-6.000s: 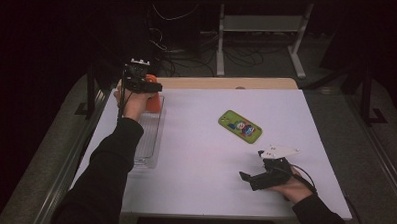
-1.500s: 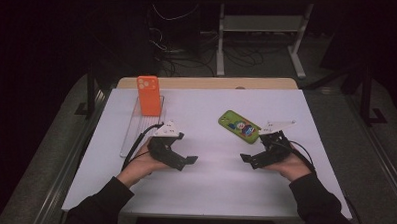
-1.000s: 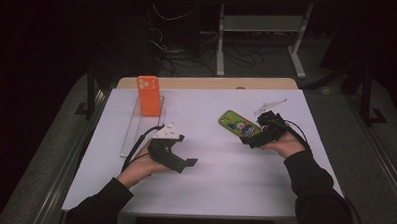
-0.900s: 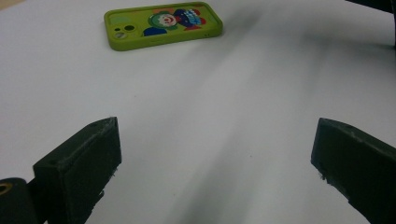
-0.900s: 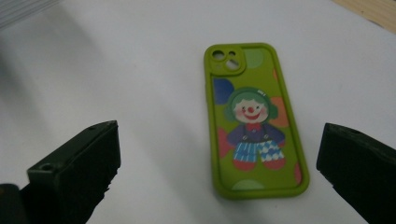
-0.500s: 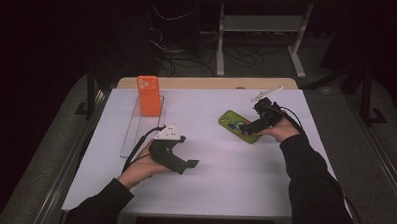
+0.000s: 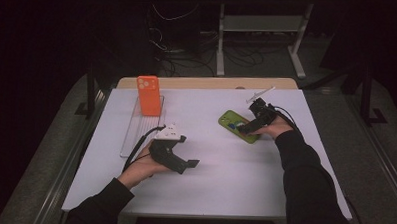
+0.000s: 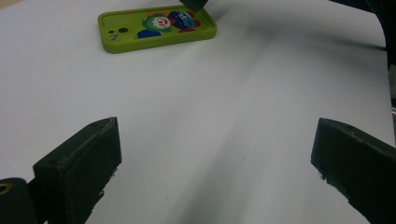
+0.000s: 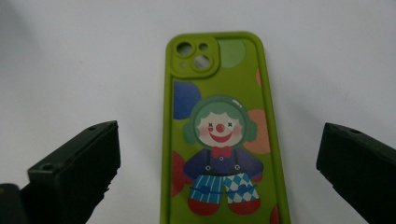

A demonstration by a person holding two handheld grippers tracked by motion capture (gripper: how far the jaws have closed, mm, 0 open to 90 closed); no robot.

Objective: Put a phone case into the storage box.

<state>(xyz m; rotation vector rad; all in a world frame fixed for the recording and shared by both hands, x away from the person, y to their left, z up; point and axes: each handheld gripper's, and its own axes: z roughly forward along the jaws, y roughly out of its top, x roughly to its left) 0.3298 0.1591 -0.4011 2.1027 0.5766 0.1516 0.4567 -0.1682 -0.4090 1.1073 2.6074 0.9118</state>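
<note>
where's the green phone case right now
The green phone case lies flat on the white table, right of centre in the high view, directly under the open right hand-held gripper and well right of the orange phone case.

The green clown phone case (image 9: 219, 140) is showing a smooth, slightly rubbery matt finish with a printed picture. The desk (image 7: 224, 188) is looking like matt white sheet. The right hand-held gripper (image 9: 219, 172) is showing dull black, faintly rough plastic jaws.

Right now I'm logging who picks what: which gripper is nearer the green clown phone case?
Right. The right gripper hovers over the green clown phone case, jaws open astride it; the left gripper rests apart, nearer the person.
</note>
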